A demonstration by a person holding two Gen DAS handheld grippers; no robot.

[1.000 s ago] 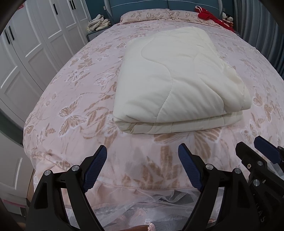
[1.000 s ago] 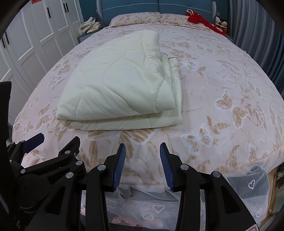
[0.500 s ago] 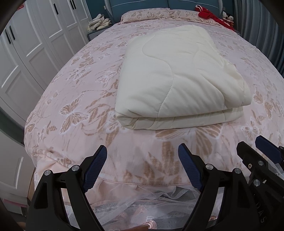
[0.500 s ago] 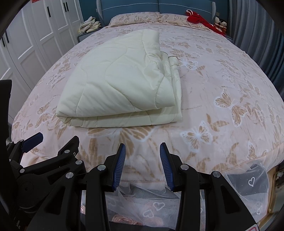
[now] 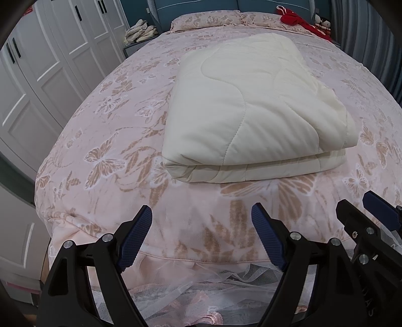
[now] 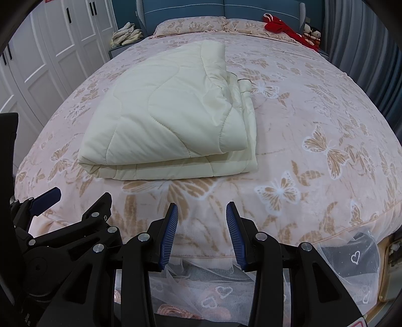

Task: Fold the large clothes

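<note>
A cream quilted blanket (image 5: 251,108) lies folded into a thick rectangle on the pink butterfly-print bed (image 5: 105,140); its stacked folded edges face me. It also shows in the right wrist view (image 6: 170,118). My left gripper (image 5: 202,226) is open and empty, hovering over the bed's foot edge, short of the blanket. My right gripper (image 6: 202,223) is open with a narrower gap, empty, also at the foot edge. Each gripper shows at the edge of the other's view.
White wardrobe doors (image 5: 50,63) stand along the left. Pillows (image 6: 191,24) and a red garment (image 6: 281,26) lie at the headboard. A nightstand with pale cloths (image 6: 127,35) stands far left. White lace bed skirt (image 6: 201,289) hangs below the grippers. Grey curtains (image 6: 364,50) hang on the right.
Both grippers have drawn back and down slightly from the blanket. Their jaws have not changed. The blanket has not moved.
</note>
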